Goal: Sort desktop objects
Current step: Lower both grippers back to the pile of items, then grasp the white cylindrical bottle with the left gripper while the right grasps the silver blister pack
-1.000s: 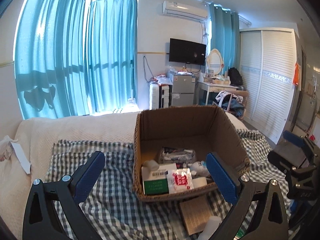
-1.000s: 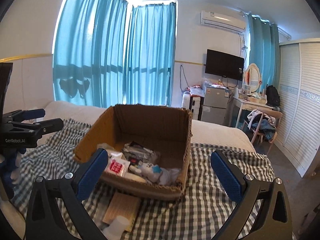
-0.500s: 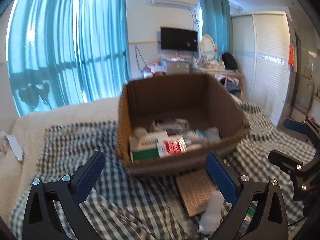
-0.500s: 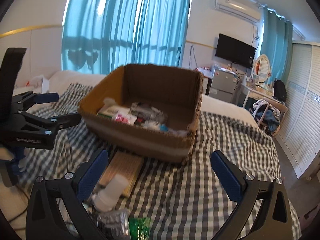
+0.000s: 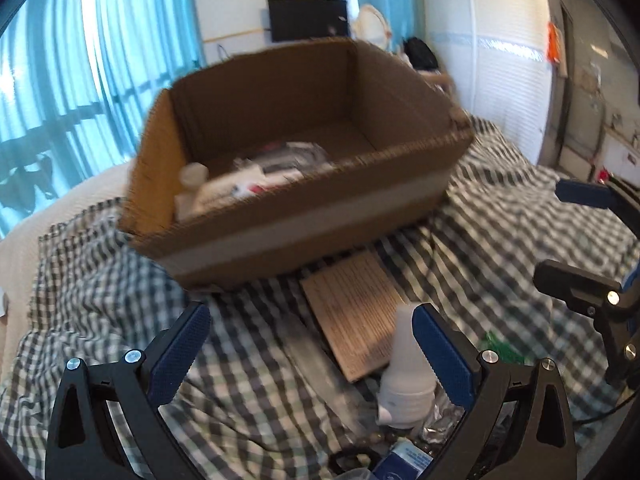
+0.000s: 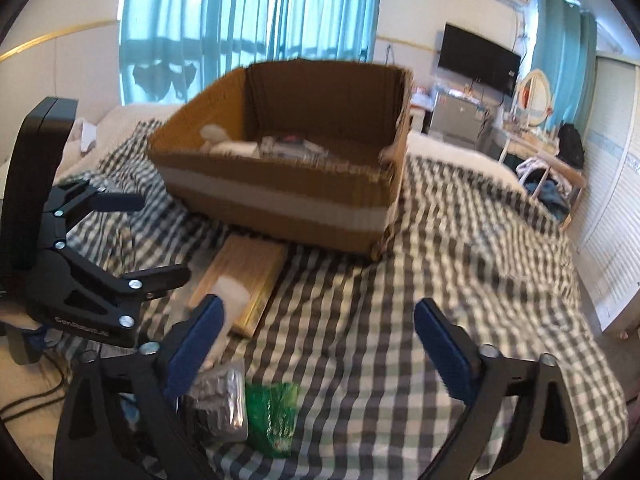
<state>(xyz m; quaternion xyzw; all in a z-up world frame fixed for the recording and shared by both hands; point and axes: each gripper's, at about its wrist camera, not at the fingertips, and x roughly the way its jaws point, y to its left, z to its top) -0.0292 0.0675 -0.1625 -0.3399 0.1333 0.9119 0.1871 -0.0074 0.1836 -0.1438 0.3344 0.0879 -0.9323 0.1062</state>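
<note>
A cardboard box [image 5: 304, 208] holding several small packets and a white bottle stands on a checked cloth; it also shows in the right wrist view [image 6: 280, 200]. In front of it lie a flat wooden-looking box [image 5: 356, 312], a white bottle [image 5: 406, 376], a silver foil pack [image 6: 222, 404] and a green packet [image 6: 272, 416]. My left gripper [image 5: 312, 344] is open and empty just above the cloth, the white bottle by its right finger. My right gripper [image 6: 316, 344] is open and empty above the cloth, right of the loose items.
The checked cloth [image 6: 460, 272] covers a bed. Blue curtains [image 6: 248, 24] hang behind. A wardrobe [image 5: 492, 52] stands at the right. A TV [image 6: 478, 64] and dresser are at the back. More small items lie at the left wrist view's bottom edge [image 5: 404, 460].
Both grippers have dropped lower and tilted down toward the loose items in front of the box. The box now sits higher in both views. Both stay open.
</note>
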